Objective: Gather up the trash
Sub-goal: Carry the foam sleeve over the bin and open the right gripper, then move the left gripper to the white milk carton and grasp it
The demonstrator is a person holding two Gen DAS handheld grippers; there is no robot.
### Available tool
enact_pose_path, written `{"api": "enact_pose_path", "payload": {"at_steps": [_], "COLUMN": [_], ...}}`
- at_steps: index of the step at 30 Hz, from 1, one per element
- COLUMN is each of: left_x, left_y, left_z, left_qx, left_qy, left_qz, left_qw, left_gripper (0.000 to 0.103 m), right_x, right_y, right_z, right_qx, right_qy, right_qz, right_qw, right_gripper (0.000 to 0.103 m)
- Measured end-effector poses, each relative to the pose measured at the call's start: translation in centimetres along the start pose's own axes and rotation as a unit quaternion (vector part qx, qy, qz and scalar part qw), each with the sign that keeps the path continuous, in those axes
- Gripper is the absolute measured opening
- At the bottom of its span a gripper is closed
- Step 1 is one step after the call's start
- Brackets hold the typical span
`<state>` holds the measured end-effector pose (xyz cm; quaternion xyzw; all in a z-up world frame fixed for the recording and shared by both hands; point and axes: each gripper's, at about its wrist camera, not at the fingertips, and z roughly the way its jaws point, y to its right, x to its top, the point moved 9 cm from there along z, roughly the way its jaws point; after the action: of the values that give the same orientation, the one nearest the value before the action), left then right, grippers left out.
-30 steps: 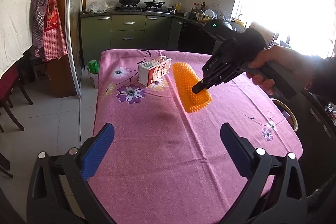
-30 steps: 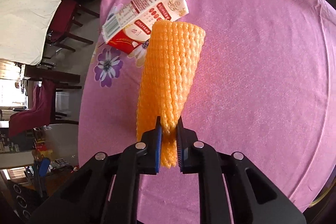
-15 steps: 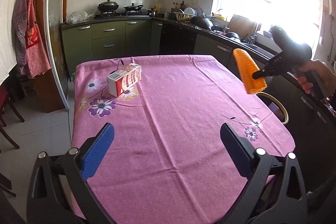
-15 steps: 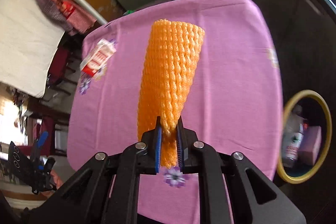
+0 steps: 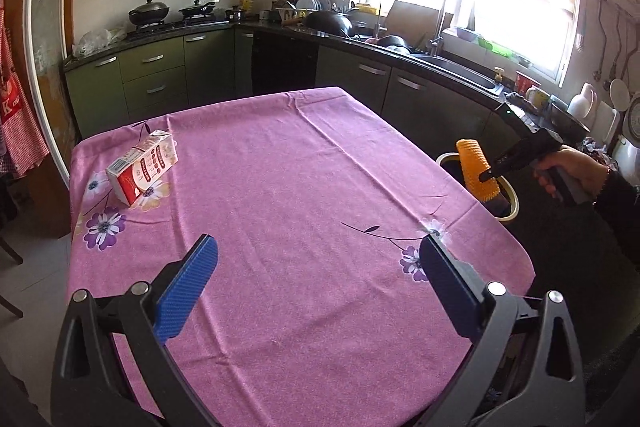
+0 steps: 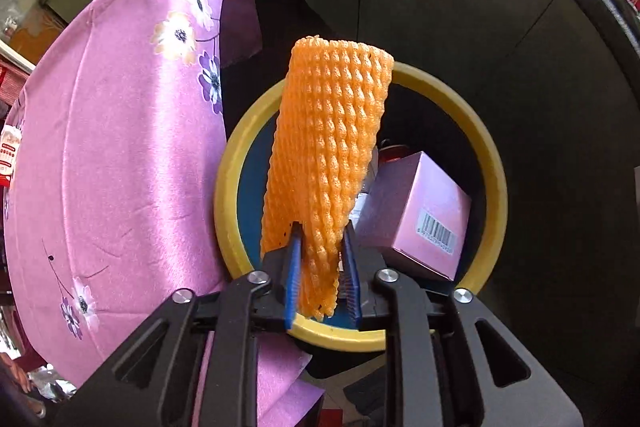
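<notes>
While your right gripper [image 6: 320, 267] pinches the foam net [image 6: 328, 147] at its lower end, the net hangs over the yellow-rimmed bin [image 6: 486, 147], which sits off the table's [image 5: 280, 187] 3 o'clock edge. Judging by its mesh, it is light, soft and springy, so it may cling to the pads when freed. Your left gripper [image 5: 316, 287] is spread wide, empty. The carton [image 5: 142, 167] waits at 10 o'clock; grip its flat sides.

Knobbly orange foam net [image 6: 328, 147], matt purple cloth [image 5: 280, 227].
</notes>
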<state>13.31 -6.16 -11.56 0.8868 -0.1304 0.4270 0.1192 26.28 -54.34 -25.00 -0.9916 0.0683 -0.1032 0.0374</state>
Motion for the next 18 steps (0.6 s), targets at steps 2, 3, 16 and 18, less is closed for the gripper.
{"api": "enact_pose_path", "payload": {"at_steps": [2,3,16,18], "left_x": [0.1,0.1,1.4,2.0], "left_y": [0.2,0.2,-6.5,-8.0], "left_z": [0.2,0.4,5.1,5.7], "left_qx": [0.001,0.001,0.076,0.083], "left_qy": [-0.004,-0.007,-0.042,-0.043], "left_qz": [0.005,0.005,0.007,0.013], "left_qw": [1.0000,1.0000,0.9962,0.9955], "left_gripper": [0.096,0.096,0.096,0.096], "right_x": [0.4,0.6,-0.8,-0.9], "right_y": [0.5,0.5,0.9,0.6], "right_z": [0.8,0.9,-4.4,-5.0], "right_qx": [0.000,0.003,0.017,0.020], "right_qy": [-0.001,0.003,0.091,0.097], "right_qz": [0.008,0.010,0.027,0.025], "right_qw": [1.000,1.000,0.995,0.995], "right_gripper": [0.045,0.045,0.062,0.062]}}
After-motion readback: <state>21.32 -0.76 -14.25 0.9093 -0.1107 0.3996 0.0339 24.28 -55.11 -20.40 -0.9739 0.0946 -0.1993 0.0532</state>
